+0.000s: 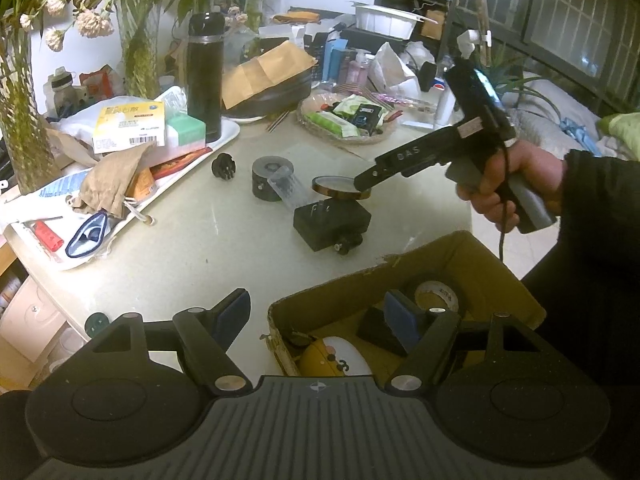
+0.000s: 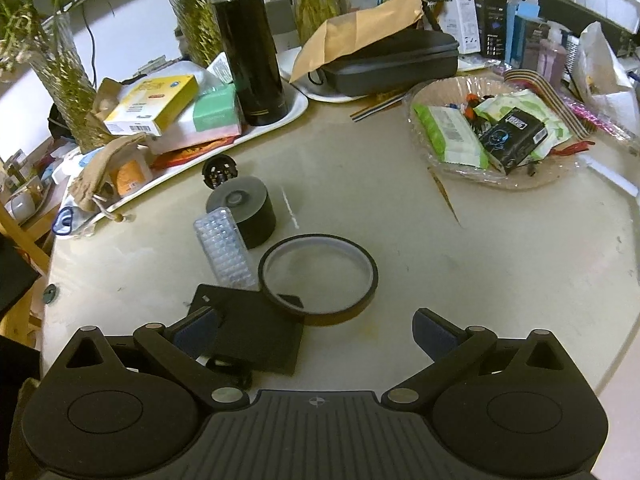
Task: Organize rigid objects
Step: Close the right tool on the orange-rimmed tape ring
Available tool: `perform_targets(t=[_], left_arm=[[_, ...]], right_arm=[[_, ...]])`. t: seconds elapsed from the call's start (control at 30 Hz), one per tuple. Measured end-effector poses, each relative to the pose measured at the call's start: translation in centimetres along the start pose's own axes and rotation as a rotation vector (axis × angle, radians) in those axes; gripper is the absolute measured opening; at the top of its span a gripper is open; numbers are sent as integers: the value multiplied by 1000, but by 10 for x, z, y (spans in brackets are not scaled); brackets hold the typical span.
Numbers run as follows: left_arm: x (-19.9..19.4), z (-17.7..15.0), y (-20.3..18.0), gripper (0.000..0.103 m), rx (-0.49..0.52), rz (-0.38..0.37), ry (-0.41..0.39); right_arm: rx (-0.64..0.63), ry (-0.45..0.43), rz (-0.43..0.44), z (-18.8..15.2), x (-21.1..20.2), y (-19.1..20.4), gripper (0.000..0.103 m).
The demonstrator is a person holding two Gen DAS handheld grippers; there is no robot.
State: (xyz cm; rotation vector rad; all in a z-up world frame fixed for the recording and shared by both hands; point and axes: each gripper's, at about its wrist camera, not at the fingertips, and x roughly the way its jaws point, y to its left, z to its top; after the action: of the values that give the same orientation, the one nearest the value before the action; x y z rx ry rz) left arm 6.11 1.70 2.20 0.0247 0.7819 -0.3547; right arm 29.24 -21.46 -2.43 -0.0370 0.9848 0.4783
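The pale round desk (image 2: 400, 220) carries a white tray (image 2: 298, 106) along its far left edge and a clear dish (image 2: 520, 182) of packets at far right. In the middle lie a black cylinder (image 2: 248, 210), a clear studded block (image 2: 226, 248) leaning on it, a tape ring (image 2: 318, 280) overlapping a flat black box (image 2: 256, 332), and a small black knob (image 2: 219, 172). A cardboard box (image 1: 480, 256) sits at the near edge.
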Motion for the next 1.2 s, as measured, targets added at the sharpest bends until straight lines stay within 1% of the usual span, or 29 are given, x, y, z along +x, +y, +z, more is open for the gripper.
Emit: perform_targets(t=[0.23,0.7,0.77,0.83,0.87,0.93,1.2], left_arm=[[2,0,4,73,-21,-5,1],[4,0,11,73,-60,-19,2],[4,1,11,73,-65,-21,2],[4,1,12,73,-69,-22,1],[4,1,13,73,-71,-22,1],[4,1,13,73,-74,-23,1],[4,1,13,73,-78,-26,0]], right_arm=[[36,28,16,11,28,-10,103],[28,68,25,23,68,-10,102],[17,68,17,23,71,-8,102],[10,71,16,23,73,-6,98],[13,75,19,23,73,-6,94],[11,73,11,24,74,-5,92],[21,60,7,24,63,-5,91]])
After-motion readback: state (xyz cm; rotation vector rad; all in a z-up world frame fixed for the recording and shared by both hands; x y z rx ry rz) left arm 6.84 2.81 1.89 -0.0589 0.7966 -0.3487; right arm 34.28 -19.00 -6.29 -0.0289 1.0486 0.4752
